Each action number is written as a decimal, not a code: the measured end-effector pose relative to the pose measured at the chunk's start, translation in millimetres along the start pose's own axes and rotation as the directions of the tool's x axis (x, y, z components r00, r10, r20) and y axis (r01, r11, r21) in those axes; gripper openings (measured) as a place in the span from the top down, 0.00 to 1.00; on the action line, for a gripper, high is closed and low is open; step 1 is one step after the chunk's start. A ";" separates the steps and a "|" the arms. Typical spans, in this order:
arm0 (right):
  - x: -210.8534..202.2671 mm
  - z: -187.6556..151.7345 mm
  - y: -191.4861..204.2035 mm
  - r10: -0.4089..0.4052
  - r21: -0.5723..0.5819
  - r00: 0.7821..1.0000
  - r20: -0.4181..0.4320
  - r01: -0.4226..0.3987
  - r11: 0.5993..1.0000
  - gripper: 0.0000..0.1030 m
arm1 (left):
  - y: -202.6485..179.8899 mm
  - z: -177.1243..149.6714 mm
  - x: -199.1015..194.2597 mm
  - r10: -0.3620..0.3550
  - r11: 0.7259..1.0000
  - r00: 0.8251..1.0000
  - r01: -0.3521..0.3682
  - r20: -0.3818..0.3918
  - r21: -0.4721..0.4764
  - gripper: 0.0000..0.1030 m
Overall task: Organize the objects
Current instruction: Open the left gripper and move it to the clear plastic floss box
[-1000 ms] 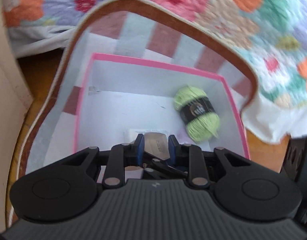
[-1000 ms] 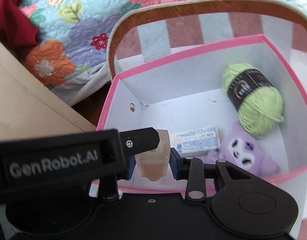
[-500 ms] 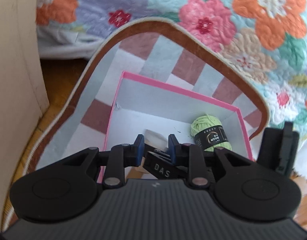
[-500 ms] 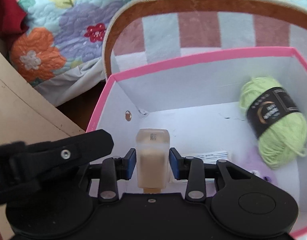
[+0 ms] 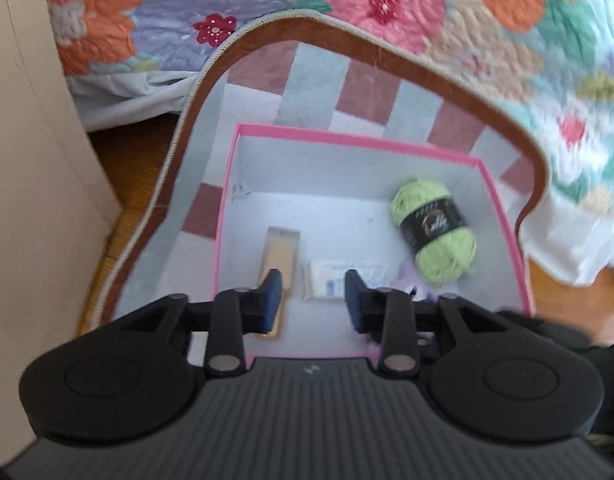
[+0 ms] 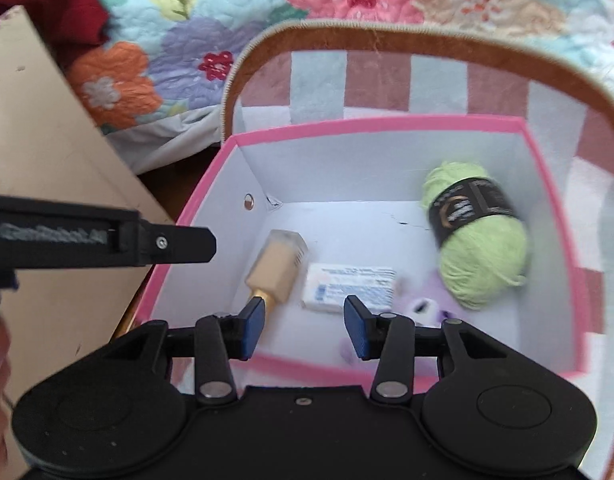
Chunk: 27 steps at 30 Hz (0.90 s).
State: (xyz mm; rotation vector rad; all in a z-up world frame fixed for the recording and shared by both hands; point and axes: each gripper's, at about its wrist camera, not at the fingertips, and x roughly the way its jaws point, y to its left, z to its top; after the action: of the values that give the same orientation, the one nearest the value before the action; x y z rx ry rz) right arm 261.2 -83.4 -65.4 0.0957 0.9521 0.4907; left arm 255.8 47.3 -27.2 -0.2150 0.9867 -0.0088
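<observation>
Fingers of our left gripper [image 5: 311, 296] have just spread and hold nothing; below, in the pink box [image 6: 387, 123], lie a beige bottle [image 6: 277, 266], a white packet [image 6: 349, 286], a purple plush [image 6: 425, 308] and green yarn [image 6: 481, 240]; our right gripper [image 6: 303, 326] likewise gapes empty

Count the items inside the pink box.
4. Bottle lying at left, white packet beside it in the middle, purple plush partly hidden by the gripper, green yarn at right. More may be hidden.
</observation>
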 end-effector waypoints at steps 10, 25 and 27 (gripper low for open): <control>-100.5 -12.7 -10.6 -0.115 -0.216 0.993 -0.023 0.107 0.971 0.37 | -48.2 -24.3 -69.2 -0.078 0.996 0.997 0.079 -0.012 0.039 0.46; -130.2 -104.8 -41.1 0.021 -0.258 0.999 0.049 -0.008 0.966 0.17 | -54.6 -132.6 -51.6 -0.112 0.992 0.993 0.111 -0.027 -0.063 0.35; -123.6 -116.2 -45.2 0.041 -0.236 0.997 0.071 -0.023 0.971 0.18 | -53.5 -140.5 -42.2 -0.105 0.993 0.994 0.103 -0.021 -0.063 0.35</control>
State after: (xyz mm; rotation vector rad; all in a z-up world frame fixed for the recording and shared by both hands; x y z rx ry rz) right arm 125.1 -193.7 -52.8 -0.0843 0.8136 0.6220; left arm 120.9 -25.4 -57.2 -0.3233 0.9996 -0.0765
